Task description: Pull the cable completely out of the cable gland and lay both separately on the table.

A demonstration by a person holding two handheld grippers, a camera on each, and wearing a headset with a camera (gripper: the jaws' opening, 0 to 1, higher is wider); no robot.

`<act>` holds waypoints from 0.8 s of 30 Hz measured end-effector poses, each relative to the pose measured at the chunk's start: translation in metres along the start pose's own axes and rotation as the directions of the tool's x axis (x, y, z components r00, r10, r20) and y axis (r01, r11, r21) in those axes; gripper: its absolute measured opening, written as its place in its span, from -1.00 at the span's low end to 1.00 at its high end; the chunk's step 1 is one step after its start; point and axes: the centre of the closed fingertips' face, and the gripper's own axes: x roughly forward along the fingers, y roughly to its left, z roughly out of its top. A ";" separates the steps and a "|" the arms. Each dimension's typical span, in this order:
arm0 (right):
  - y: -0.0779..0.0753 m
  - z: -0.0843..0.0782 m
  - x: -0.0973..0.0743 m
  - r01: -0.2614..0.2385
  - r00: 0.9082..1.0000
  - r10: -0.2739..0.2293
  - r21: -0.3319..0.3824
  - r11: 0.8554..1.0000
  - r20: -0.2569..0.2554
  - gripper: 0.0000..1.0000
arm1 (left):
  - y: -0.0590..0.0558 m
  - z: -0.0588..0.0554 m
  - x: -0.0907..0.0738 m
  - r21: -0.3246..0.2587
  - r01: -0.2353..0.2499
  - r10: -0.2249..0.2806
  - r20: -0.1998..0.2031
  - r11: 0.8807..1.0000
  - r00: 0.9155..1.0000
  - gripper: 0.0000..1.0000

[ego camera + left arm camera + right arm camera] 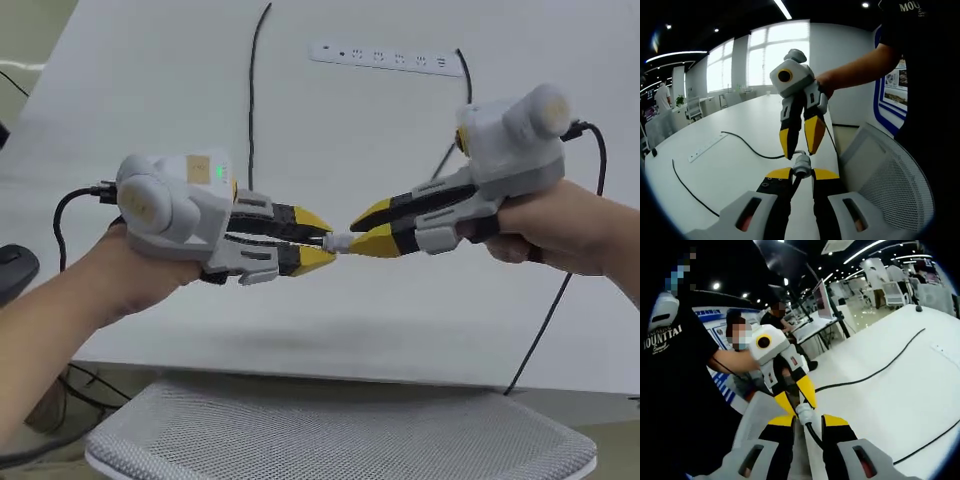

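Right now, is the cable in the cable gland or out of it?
In. The black cable runs into the white cable gland, with no gap between them.

The cable gland (338,241) sat between the tips of the left gripper (323,243) and the right gripper (361,233), over the near side of the table (150,90), with the cable (813,433) running back between the right jaws. A power strip (390,58) lay behind on the table, and a chair (340,440) stood before it.

- Cable gland (339,241): small, whitish, round; was held in mid-air between the tips of left gripper (320,244) and right gripper (364,231).
- Cable (813,433): thin, black; was seen seated in the gland.
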 end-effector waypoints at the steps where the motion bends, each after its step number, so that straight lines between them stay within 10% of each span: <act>1: 0.003 0.000 0.000 -0.025 1.000 0.025 0.012 1.000 0.002 -0.67 | 0.000 0.001 0.000 0.000 0.001 -0.001 0.001 1.000 1.000 -0.69; 17: 0.010 -0.006 0.003 -0.027 0.998 0.018 -0.159 0.987 -0.056 -0.84 | -0.002 0.008 0.004 -0.008 0.033 -0.032 0.008 0.999 0.999 -0.70; 20: 0.011 -0.008 0.003 -0.001 0.996 -0.023 -0.275 0.962 -0.085 -0.86 | -0.003 0.008 0.004 -0.021 0.041 -0.041 0.004 0.999 0.999 -0.70; 24: 0.009 -0.010 0.005 0.060 0.986 -0.124 -0.446 0.893 -0.115 -0.87 | -0.003 0.005 0.005 -0.035 0.047 -0.047 -0.007 0.998 0.999 -0.70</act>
